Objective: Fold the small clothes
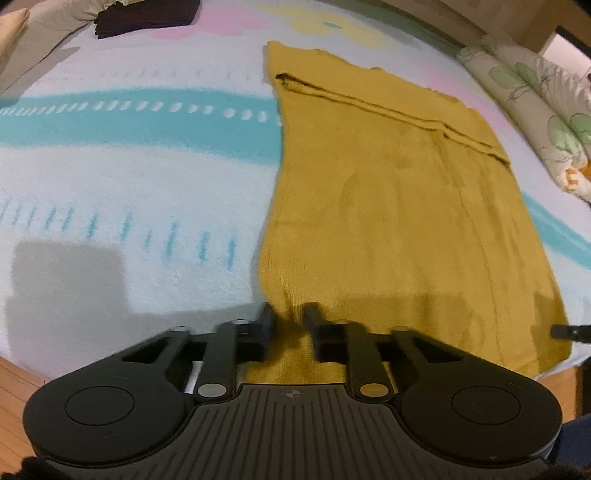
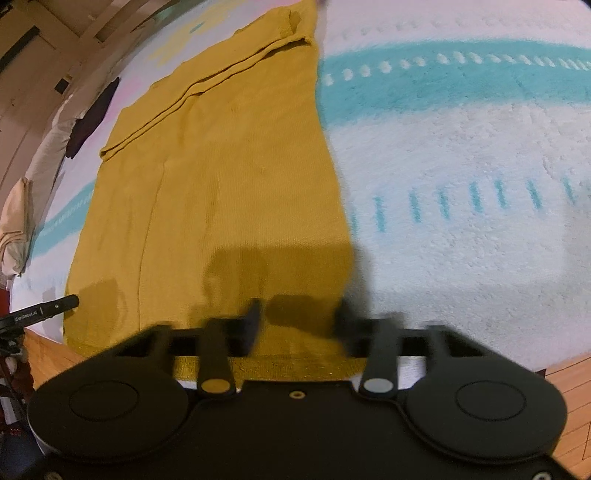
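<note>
Yellow knit (image 1: 399, 192) spread flat on the bed (image 1: 110, 166), long axis running away from the near edge, sides already tucked in, a doubled band across the far end. Near hem lying at the mattress edge, over the wooden floor (image 1: 14, 373).

Left gripper (image 1: 290, 314) at the near left corner of the knit, fingers narrowly parted with a bunch of hem between them; whether actually pinched or only straddled, cannot tell. Right gripper (image 2: 297, 314) at the near right corner, fingers spread wide over the hem, nothing caught yet.

Probably the start of a lengthwise fold, near hem to far band. To do well: bite both corners through all layers, at matching depth; lift together and level, so the hem stays straight; carry forward low, without dragging the tucked sides loose; lay the hem square on the far band, then let go.

Further out: dark folded cloth (image 1: 147, 16) at the far left of the bed, floral pillow (image 1: 535, 103) along the right side.
</note>
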A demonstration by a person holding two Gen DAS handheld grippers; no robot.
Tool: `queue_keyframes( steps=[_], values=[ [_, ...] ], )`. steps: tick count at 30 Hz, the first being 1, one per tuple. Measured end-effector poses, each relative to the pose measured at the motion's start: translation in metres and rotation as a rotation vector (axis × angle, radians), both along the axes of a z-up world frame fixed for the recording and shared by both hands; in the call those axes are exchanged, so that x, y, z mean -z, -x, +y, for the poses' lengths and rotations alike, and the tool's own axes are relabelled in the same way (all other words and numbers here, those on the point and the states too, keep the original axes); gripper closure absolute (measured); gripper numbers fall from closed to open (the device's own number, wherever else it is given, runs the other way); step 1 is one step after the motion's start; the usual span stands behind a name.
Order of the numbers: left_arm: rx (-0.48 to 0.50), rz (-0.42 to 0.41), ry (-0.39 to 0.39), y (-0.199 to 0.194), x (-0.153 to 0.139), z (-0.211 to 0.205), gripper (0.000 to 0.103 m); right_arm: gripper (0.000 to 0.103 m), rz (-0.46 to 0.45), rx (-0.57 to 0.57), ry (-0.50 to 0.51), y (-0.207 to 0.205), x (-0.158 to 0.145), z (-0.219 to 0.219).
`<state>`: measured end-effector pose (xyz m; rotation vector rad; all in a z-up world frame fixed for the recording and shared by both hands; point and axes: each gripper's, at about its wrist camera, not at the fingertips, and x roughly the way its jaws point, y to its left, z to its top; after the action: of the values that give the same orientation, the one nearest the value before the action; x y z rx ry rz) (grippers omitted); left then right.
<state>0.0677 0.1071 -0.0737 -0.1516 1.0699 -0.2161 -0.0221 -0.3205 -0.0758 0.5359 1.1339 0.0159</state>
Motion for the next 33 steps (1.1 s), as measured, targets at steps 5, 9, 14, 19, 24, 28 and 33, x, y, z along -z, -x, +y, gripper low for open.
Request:
queue_keyframes(
  steps=[5, 9, 14, 19, 24, 28, 33],
  values=[
    [0.011, -0.083, 0.036, 0.004, -0.012, -0.002, 0.098, 0.090, -0.048, -0.028, -0.044, 0.002, -0.006, 0.001],
    [-0.025, -0.148, 0.091, 0.005, -0.027, 0.002, 0.098, 0.090, -0.167, 0.033, -0.110, 0.006, -0.023, -0.011],
    [-0.071, -0.226, 0.139, 0.000, -0.048, 0.004, 0.098, 0.090, -0.315, 0.096, -0.145, 0.008, -0.044, -0.020],
    [-0.116, -0.279, 0.172, -0.019, -0.068, 0.007, 0.098, 0.090, -0.417, 0.175, -0.153, 0.000, -0.062, -0.026],
    [-0.120, -0.303, 0.178, -0.049, -0.086, 0.000, 0.098, 0.090, -0.485, 0.234, -0.140, -0.016, -0.078, -0.031],
    [-0.113, -0.321, 0.175, -0.079, -0.101, -0.003, 0.098, 0.090, -0.506, 0.244, -0.119, -0.042, -0.091, -0.032],
    [-0.113, -0.339, 0.156, -0.117, -0.111, -0.005, 0.098, 0.090, -0.514, 0.252, -0.100, -0.082, -0.099, -0.035]
  ],
)
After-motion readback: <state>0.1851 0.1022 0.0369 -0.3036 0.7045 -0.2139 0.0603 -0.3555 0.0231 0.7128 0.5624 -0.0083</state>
